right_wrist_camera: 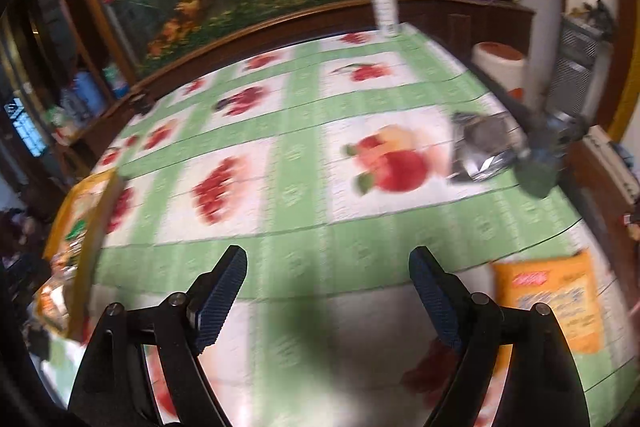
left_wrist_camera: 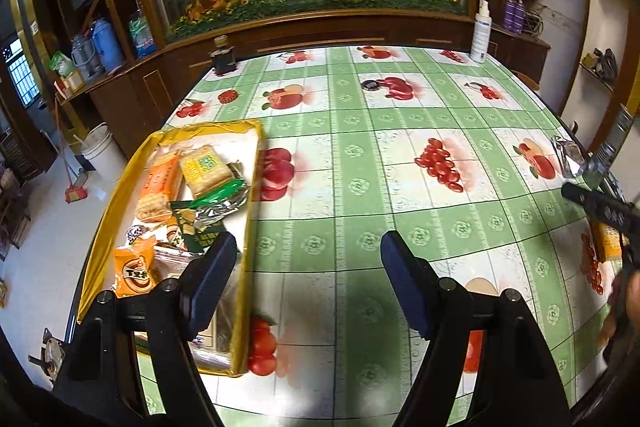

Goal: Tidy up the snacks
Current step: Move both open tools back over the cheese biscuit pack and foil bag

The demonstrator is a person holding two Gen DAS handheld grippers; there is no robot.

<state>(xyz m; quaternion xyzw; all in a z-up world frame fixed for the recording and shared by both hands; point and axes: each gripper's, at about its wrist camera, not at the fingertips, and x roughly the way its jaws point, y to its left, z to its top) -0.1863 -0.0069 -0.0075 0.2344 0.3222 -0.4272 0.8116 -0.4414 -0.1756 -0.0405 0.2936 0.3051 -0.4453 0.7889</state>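
A yellow box (left_wrist_camera: 254,163) stands at the table's left edge and holds several snack packets, among them an orange packet (left_wrist_camera: 134,273), pale cracker packs (left_wrist_camera: 204,169) and a green foil wrapper (left_wrist_camera: 220,201). My left gripper (left_wrist_camera: 308,247) is open and empty over the tablecloth, its left finger overlapping the box's right wall. My right gripper (right_wrist_camera: 328,259) is also open and empty above the cloth. An orange snack packet (right_wrist_camera: 552,303) lies just right of its right finger. A silver foil packet (right_wrist_camera: 480,151) lies farther off near the right edge. The view is blurred.
A white spray bottle (left_wrist_camera: 480,35) and a dark bottle (left_wrist_camera: 224,57) stand at the table's far edge, and a small dark item (left_wrist_camera: 370,85) lies on the cloth. A blurred dark-green object (right_wrist_camera: 536,167) sits beside the foil packet. A white bucket (left_wrist_camera: 100,147) is on the floor at left.
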